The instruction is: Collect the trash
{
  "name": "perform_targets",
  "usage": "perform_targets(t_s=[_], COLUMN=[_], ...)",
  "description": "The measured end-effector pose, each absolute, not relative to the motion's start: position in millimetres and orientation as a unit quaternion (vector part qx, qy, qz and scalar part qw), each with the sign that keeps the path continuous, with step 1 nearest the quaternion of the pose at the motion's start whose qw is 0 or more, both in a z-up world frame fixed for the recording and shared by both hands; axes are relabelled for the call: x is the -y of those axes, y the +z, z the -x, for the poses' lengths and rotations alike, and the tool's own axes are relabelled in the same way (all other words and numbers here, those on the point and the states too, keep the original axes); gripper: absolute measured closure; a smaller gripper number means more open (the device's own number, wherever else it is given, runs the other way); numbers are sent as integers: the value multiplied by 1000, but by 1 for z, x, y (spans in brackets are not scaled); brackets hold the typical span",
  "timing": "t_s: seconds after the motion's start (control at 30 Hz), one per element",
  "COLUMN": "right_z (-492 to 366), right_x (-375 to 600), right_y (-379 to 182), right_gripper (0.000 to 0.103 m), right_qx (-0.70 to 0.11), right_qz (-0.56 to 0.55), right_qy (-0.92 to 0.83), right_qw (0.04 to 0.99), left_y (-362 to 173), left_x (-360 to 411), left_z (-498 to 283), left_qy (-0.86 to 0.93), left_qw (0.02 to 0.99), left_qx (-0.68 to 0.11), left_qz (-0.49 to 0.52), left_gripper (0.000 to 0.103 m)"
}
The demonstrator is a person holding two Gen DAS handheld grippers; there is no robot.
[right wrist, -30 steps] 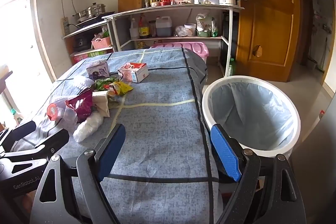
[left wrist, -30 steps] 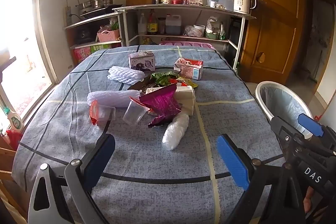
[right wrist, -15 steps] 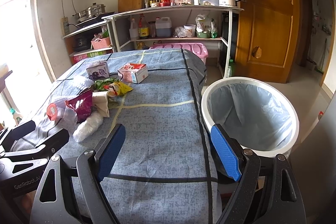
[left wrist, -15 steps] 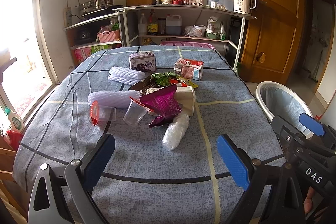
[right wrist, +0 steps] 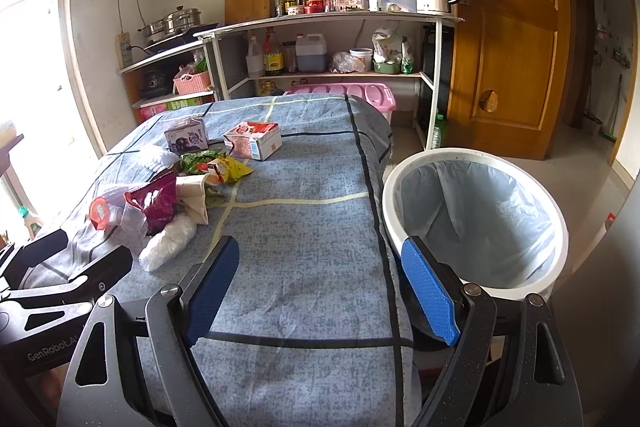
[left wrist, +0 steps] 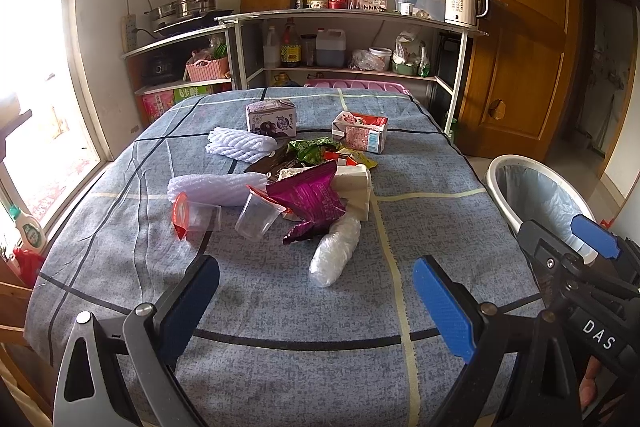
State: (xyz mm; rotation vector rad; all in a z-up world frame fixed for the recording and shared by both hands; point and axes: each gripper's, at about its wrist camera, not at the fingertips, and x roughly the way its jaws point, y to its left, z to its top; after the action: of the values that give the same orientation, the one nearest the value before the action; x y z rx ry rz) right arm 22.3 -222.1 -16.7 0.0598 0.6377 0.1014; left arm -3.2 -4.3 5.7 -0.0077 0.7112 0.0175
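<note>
Left tool (left wrist: 316, 301) spread wide and empty, low at 6 o'clock over the blue checked cloth of the counter (left wrist: 280, 311). Right tool (right wrist: 320, 285) likewise wide and empty, at 6 o'clock over the counter's near right edge. Trash heaped toward 11 o'clock of the left view: crumpled clear plastic wrap (left wrist: 335, 255) nearest, touching a magenta snack wrapper (left wrist: 310, 197); two clear plastic cups (left wrist: 258, 214) on their sides at 10 o'clock of it, beside a white foam sleeve (left wrist: 212, 187); second foam net (left wrist: 240, 145), green wrapper (left wrist: 308, 149), purple milk carton (left wrist: 271, 117) and red-and-white carton (left wrist: 360, 131) farther back. White trash bin (right wrist: 476, 223) with grey liner on the floor just beside the counter, at 3 o'clock in the right view, apparently empty.
</note>
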Motion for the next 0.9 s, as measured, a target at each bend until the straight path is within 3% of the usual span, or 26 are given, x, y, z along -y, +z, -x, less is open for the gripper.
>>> perform_targets(t_s=[0.9], right_z=[-21], right_x=[224], right_y=[-15], right_gripper=[19], right_qx=[-312], right_qz=[-29], right_qy=[49], right_qw=[948], left_y=[6], left_x=[4], left_z=[4], left_qy=[9], left_qw=[938], left_qx=[-347], left_qz=[2], left_gripper=[4])
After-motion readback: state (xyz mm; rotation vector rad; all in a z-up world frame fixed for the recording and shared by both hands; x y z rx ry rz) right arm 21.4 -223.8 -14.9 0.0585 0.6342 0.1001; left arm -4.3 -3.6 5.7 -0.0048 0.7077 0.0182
